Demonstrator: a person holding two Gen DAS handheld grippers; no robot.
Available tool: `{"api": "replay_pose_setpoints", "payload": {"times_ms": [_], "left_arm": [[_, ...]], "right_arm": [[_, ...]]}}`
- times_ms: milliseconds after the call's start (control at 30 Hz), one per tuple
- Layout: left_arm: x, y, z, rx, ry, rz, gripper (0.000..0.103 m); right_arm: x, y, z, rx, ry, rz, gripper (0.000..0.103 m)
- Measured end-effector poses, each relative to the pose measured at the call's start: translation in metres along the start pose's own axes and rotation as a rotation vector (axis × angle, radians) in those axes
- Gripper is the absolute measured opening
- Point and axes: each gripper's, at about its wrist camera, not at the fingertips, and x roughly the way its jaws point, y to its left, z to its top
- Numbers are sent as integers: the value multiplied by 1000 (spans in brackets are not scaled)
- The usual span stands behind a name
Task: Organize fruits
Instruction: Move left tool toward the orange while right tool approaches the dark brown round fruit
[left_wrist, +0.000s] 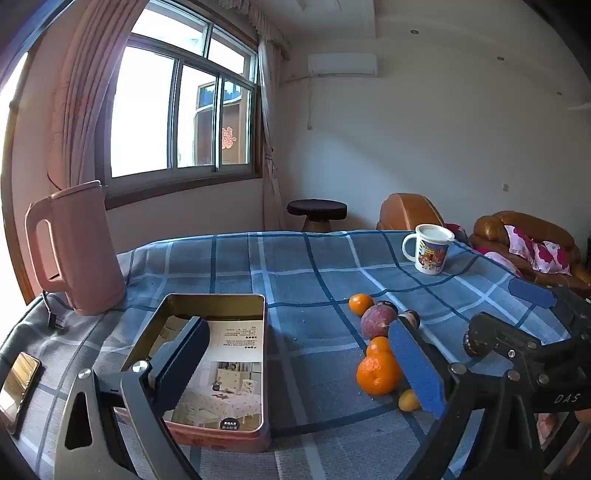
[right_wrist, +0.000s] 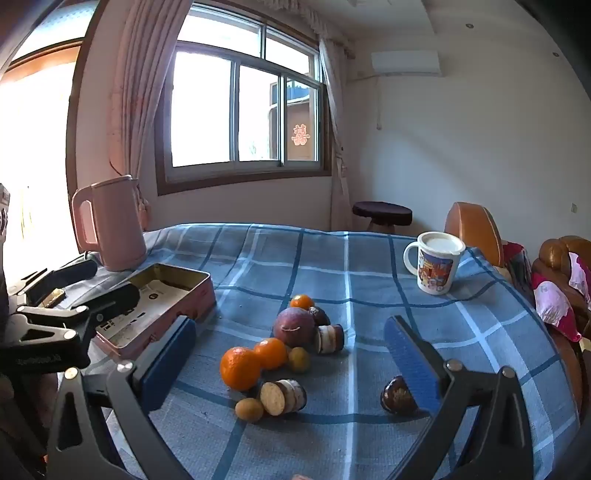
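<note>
Daylight pours in from the large sliding window (right_wrist: 243, 107) ahead and to the left of my fingers, blown out to plain white there and at the far left edge. The room is otherwise evenly lit and sharp. Fruits cast soft, short shadows on the blue checked cloth (right_wrist: 369, 280). The fisheye bends the window frame and darkens every corner; my own blue-padded fingers (left_wrist: 417, 369) look slightly soft up close.

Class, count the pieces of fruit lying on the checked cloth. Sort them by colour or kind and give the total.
Orange citrus fruits: 3
Small yellow fruits: 2
Large purple fruit: 1
Dark brown glossy fruits: 2
Cut stubs with pale ends: 2
Total: 10
</note>
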Motion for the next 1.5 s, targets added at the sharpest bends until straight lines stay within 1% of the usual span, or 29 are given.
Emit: {"api": "replay_pose_setpoints", "payload": {"times_ms": [33,67,233,367,833,1500], "left_arm": [[0,1,0,-16,2,-7,99],[0,1,0,-15,3,-7,99],[-2,1,0,-16,0,0,99],[-5,-6,-4,-12,5,-1,99],[3,-8,-5,-6,20,-3,99],[4,-9,-7,-6,20,-5,99]], "right_arm": [[1,0,0,-2,2,-1,103],[0,-1,-1,1,-7,-2,103],[0,-1,-5,-1,1,-7,103],[1,-4,-11,2,10,-11,103],[4,-10,-11,20,32,-25,103],[6,-13,-14,32,43,-25,103]]}}
